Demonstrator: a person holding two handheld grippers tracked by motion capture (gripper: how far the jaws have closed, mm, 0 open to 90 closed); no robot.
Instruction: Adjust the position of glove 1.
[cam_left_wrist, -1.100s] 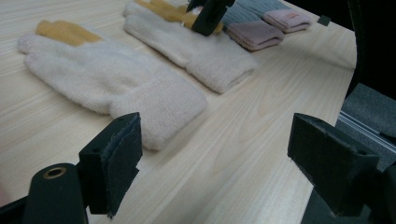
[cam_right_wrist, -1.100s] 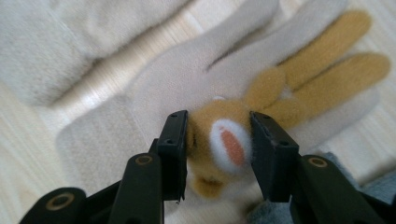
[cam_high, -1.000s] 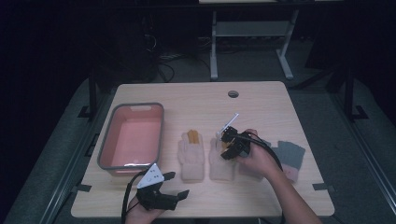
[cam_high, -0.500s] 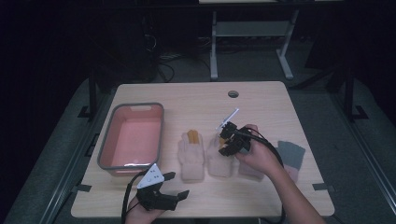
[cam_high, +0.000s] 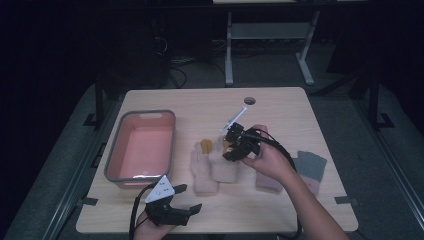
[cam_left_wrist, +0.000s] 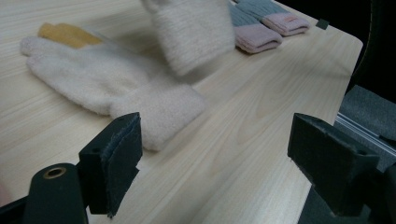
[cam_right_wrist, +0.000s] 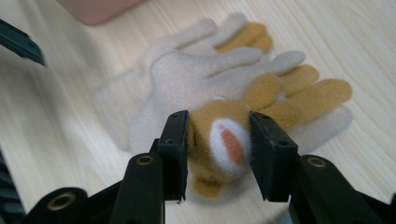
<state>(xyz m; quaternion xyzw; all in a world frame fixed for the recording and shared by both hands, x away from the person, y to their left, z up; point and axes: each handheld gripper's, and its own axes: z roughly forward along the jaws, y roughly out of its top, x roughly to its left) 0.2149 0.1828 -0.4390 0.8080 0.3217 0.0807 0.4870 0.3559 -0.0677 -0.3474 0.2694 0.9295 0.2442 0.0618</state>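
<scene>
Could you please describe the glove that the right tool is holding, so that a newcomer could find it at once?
Start at the pink tub on the wooden table, then look right past the cream glove lying flat. The held glove is pinched in the right tool, its cuff hanging. Unlike its plain cream neighbour, it has mustard-yellow parts and a white-and-orange patch.

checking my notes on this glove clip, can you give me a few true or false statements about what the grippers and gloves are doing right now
1. The right gripper is shut on the cream and mustard glove. True.
2. The left gripper holds a glove. False: its jaws stand wide open with nothing between them, low at the near edge of the table.
3. A second cream glove lies flat on the table. True.
4. The pink bin has gloves in it. False: nothing shows inside it.
5. A grey and pink pair of gloves lies left of the bin. False: it lies toward the table's right edge.
</scene>
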